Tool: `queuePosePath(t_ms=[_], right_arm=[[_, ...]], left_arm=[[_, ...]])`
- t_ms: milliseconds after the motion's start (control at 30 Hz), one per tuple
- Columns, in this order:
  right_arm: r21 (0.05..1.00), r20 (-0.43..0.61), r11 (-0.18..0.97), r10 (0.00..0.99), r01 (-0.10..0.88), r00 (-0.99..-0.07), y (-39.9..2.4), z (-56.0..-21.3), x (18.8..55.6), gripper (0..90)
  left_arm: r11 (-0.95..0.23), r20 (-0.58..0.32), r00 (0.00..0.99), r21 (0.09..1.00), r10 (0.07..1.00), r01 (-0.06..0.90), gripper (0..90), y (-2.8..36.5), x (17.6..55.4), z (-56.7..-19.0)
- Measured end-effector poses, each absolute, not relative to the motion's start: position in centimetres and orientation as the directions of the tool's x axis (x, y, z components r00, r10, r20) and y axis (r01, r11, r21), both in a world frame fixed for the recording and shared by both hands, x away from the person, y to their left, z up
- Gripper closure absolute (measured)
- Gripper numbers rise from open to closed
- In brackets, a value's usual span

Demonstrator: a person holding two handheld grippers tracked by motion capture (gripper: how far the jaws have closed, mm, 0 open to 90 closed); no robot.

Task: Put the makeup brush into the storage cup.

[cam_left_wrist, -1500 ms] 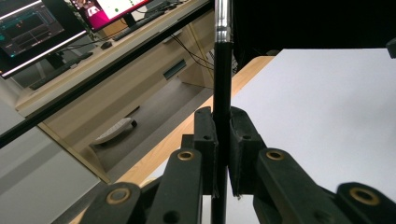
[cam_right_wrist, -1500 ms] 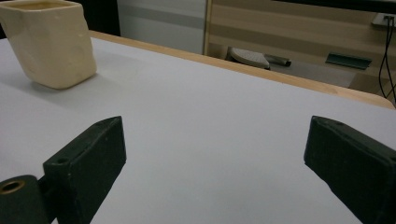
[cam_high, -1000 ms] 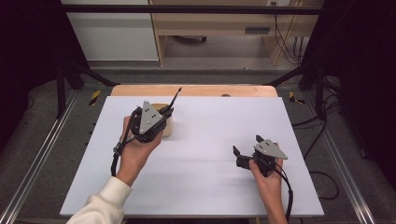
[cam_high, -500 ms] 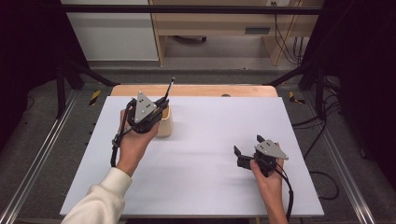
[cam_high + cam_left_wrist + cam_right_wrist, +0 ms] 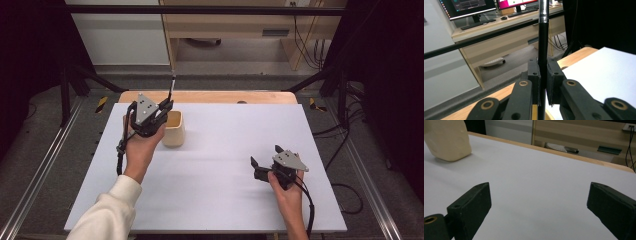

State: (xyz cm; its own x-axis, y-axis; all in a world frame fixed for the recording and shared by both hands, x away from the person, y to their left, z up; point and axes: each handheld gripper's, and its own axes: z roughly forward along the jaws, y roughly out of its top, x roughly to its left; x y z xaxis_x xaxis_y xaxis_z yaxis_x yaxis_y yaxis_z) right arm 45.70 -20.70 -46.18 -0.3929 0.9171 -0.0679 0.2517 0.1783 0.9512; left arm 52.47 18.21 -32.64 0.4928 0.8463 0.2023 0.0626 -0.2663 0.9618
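While my left gripper (image 5: 543, 85) clamps a thin black rod (image 5: 543, 50), its long axis runs vertically up the frame; my right gripper (image 5: 539, 205) gapes empty.

The left gripper (image 5: 165, 107) holds a thin black rod (image 5: 171, 87) just beside the beige cup (image 5: 173, 129) — the right gripper (image 5: 260, 168) rests well apart.

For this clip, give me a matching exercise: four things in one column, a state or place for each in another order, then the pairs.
Things:
1. left gripper
2. right gripper
3. cup
4. black rod

States or places:
A. open, low over the white board
B. standing on the white board, beside the person's left hand
C. shut on something thin
D. upright, pinched between two jaws

Pairs: 1-C, 2-A, 3-B, 4-D
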Motion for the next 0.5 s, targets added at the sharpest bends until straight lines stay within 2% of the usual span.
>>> queuePosePath(t_ms=[500], right_arm=[[0.953,-0.071,0.18,0.916,0.243,-0.396,-20.7,-46.2,45.7,5.6]], left_arm=[[-0.202,0.146,0.47,0.977,0.87,0.07,83.4,18.2,53.7,-32.3]])
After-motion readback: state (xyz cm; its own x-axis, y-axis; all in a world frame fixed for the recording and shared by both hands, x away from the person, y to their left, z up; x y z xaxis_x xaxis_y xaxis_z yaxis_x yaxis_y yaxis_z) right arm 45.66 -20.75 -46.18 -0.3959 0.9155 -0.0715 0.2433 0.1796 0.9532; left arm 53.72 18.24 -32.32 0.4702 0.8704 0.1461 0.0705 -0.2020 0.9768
